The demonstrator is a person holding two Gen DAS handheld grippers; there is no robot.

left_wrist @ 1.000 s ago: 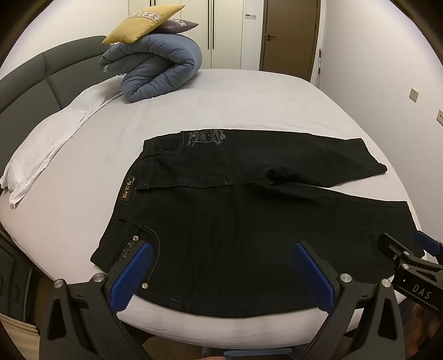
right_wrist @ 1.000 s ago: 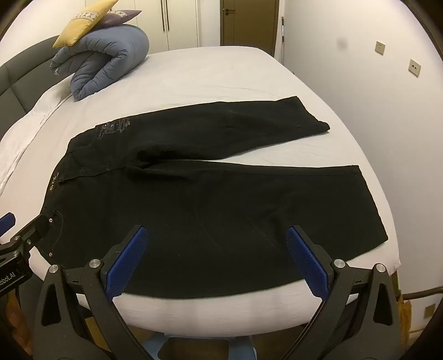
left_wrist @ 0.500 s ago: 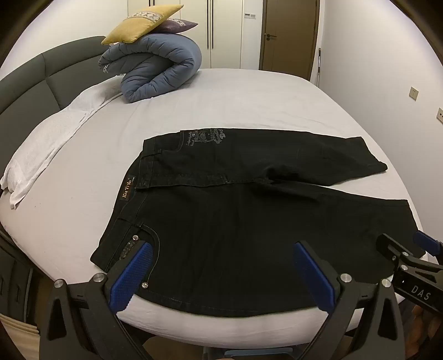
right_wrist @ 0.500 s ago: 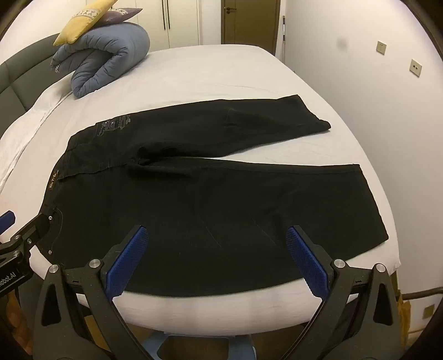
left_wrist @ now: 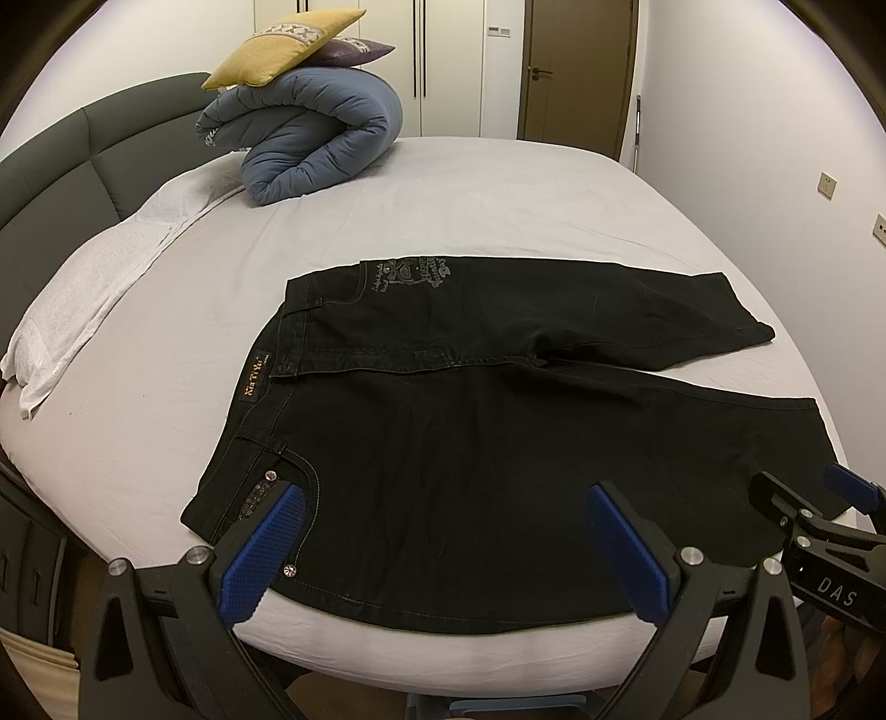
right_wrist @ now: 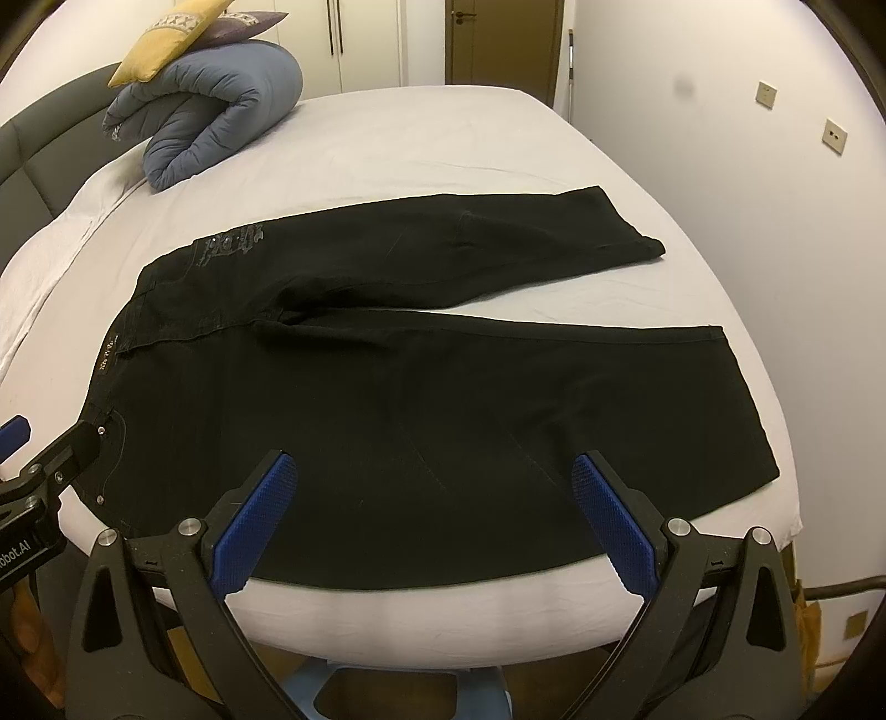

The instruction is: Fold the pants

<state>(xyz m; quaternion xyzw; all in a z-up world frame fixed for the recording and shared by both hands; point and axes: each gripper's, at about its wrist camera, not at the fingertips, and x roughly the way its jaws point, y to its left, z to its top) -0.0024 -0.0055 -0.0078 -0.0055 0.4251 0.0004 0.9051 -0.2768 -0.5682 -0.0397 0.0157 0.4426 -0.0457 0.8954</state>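
Observation:
Black pants [left_wrist: 470, 443] lie flat on the white bed [left_wrist: 443, 221], waistband to the left, both legs stretched out to the right. The same pants [right_wrist: 415, 387] fill the middle of the right wrist view. My left gripper [left_wrist: 443, 531] hovers open over the near edge of the pants by the front pocket, holding nothing. Over the near leg my right gripper [right_wrist: 434, 509] is open too, with nothing between its blue pads. Each gripper shows at the edge of the other's view.
A rolled blue duvet [left_wrist: 310, 144] with a yellow cushion [left_wrist: 282, 47] and a purple one sits at the head of the bed. White pillows [left_wrist: 99, 277] line the dark headboard [left_wrist: 66, 149]. A wall [right_wrist: 775, 221] stands close on the right; a door [left_wrist: 570, 72] is behind.
Both grippers have barely drifted; the pants lie as before and both stay open.

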